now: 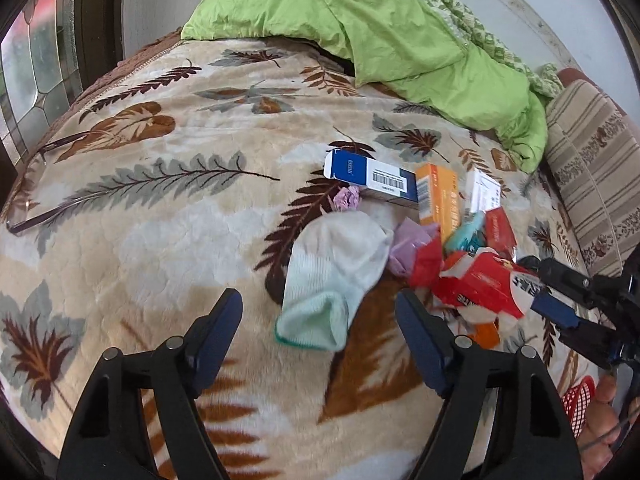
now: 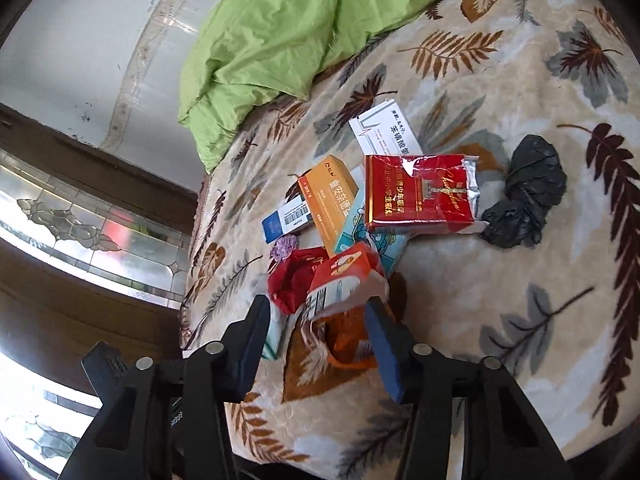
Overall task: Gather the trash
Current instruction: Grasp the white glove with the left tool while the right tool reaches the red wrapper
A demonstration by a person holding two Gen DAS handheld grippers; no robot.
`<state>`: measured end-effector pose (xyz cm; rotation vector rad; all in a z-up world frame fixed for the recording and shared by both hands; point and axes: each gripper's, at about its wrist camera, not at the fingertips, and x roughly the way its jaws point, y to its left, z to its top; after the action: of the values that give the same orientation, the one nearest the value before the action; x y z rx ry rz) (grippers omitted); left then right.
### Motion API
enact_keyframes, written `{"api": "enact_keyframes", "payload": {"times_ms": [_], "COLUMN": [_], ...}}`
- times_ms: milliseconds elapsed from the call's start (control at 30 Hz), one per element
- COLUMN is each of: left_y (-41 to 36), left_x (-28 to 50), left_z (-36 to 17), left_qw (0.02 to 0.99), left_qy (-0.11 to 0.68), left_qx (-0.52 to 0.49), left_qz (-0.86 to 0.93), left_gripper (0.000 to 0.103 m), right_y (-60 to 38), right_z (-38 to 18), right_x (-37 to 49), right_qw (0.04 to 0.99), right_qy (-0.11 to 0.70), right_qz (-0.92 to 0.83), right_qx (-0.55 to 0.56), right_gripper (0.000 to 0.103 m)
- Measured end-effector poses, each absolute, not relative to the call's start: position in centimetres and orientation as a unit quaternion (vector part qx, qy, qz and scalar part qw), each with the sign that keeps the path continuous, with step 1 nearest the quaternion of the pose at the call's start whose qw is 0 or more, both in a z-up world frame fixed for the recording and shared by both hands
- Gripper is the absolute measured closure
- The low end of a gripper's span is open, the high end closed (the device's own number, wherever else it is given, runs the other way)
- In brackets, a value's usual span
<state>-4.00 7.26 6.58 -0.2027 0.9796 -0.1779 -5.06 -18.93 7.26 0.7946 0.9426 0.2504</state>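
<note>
A pile of trash lies on the leaf-patterned blanket (image 1: 160,240): a blue and white box (image 1: 372,178), an orange box (image 1: 436,196), a white box (image 1: 482,192), a red cigarette pack (image 2: 420,196), red wrappers (image 1: 476,284) and purple paper (image 1: 348,198). My left gripper (image 1: 320,320) is open and empty, just before a pale green sock (image 1: 332,276). My right gripper (image 2: 316,320) is open around a torn orange and white carton (image 2: 344,280), its right finger against the carton. The right gripper also shows in the left wrist view (image 1: 560,300).
A green quilt (image 1: 380,32) is bunched at the bed's far end by the wall. A striped cushion (image 1: 592,172) lies at the right. A crumpled black bag (image 2: 524,196) sits beside the pile. A glass window (image 2: 80,220) is by the bed's edge.
</note>
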Motion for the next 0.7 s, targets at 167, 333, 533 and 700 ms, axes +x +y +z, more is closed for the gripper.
{"api": "enact_keyframes", "payload": {"times_ms": [167, 333, 533, 700], "left_y": [6.9, 7.1, 6.7, 6.8], "left_x": [-1.4, -1.0, -2.0, -3.3], "left_z": [4.6, 3.4, 3.9, 5.1], "left_qw": [0.863, 0.854, 0.867, 0.882], "left_qy": [0.489, 0.498, 0.478, 0.450], "left_qx": [-0.101, -0.125, -0.109, -0.109], "left_qz": [-0.078, -0.089, -0.089, -0.083], "left_gripper": [0.027, 0.068, 0.086, 0.089], "right_y": [-18.9, -19.4, -20.1, -20.5], "right_z": [6.2, 6.0, 6.0, 6.6], "right_x": [-3.6, -3.7, -4.2, -5.3], "right_qw": [0.806, 0.815, 0.816, 0.821], "right_qy": [0.453, 0.442, 0.427, 0.416], "right_qz": [0.096, 0.091, 0.101, 0.108], "right_qx": [0.368, 0.364, 0.377, 0.376], "right_gripper": [0.078, 0.083, 0.088, 0.090]}}
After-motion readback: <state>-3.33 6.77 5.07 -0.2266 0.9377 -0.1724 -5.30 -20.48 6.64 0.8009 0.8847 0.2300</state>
